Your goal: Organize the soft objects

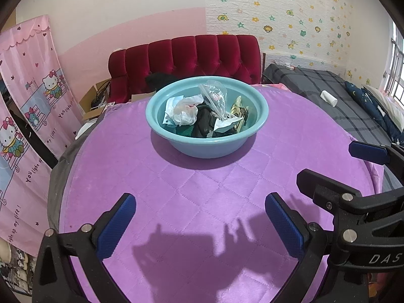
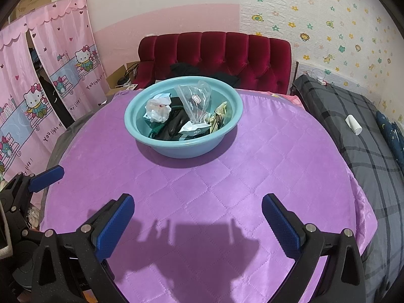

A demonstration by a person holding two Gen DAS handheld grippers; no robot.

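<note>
Basin (image 1: 207, 116) lies straight ahead of both tongs, well apart. Left tongs (image 1: 200, 223) and right tongs (image 2: 198, 223) gape wide, empty; neither clearly nearer.

A light-blue basin (image 1: 260, 111) sits on a purple diamond-quilted cover (image 1: 202, 202). Behind: a crimson tufted headboard (image 1: 192, 55), grey plaid bedding (image 2: 353, 126), pink cartoon-cat curtains (image 2: 38, 88).
</note>
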